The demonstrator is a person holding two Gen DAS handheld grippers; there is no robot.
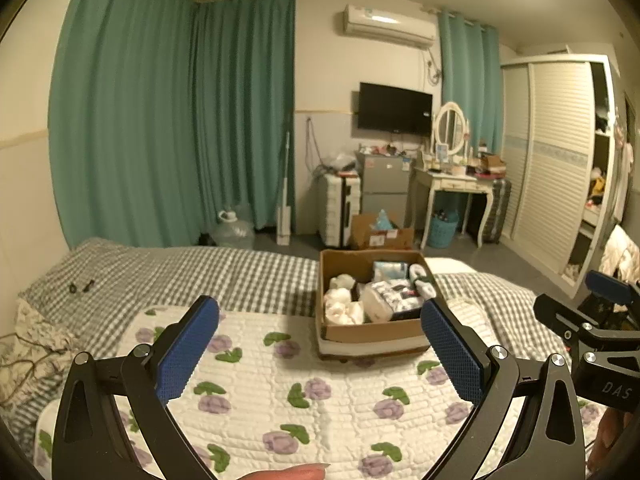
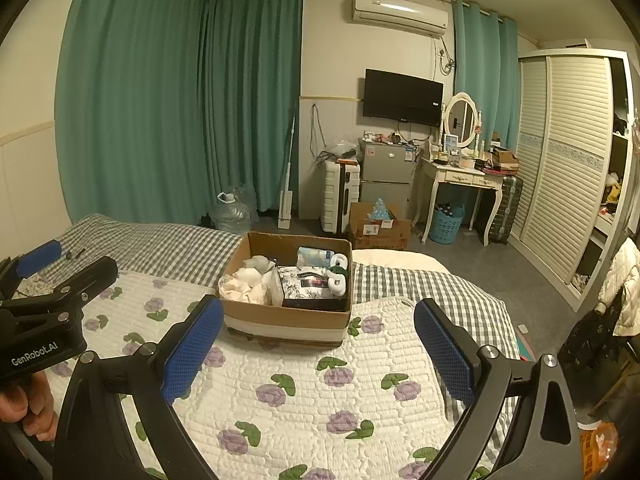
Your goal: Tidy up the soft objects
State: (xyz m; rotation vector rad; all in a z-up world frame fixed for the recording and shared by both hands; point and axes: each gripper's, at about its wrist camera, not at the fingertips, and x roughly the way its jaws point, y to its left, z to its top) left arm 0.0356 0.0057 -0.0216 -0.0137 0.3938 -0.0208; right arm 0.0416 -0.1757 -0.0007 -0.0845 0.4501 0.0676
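A cardboard box [image 1: 368,332] stands on the bed, also in the right wrist view [image 2: 280,322]. It holds soft things: cream cloths [image 1: 342,306] [image 2: 244,290] at its left, a folded floral cloth [image 1: 394,300] [image 2: 310,286], a pale blue pack [image 1: 390,270] [image 2: 316,258] at the back and rolled white socks [image 1: 422,280] [image 2: 338,276] at its right. My left gripper [image 1: 320,354] is open and empty, short of the box. My right gripper [image 2: 318,354] is open and empty, also short of the box.
The box sits where a white quilt with purple flowers [image 1: 300,400] [image 2: 320,392] meets a grey checked sheet [image 1: 200,276] [image 2: 160,248]. Beyond the bed stand a suitcase [image 2: 340,196], a small fridge [image 2: 386,176], a dressing table [image 2: 464,176] and a wardrobe [image 2: 568,160].
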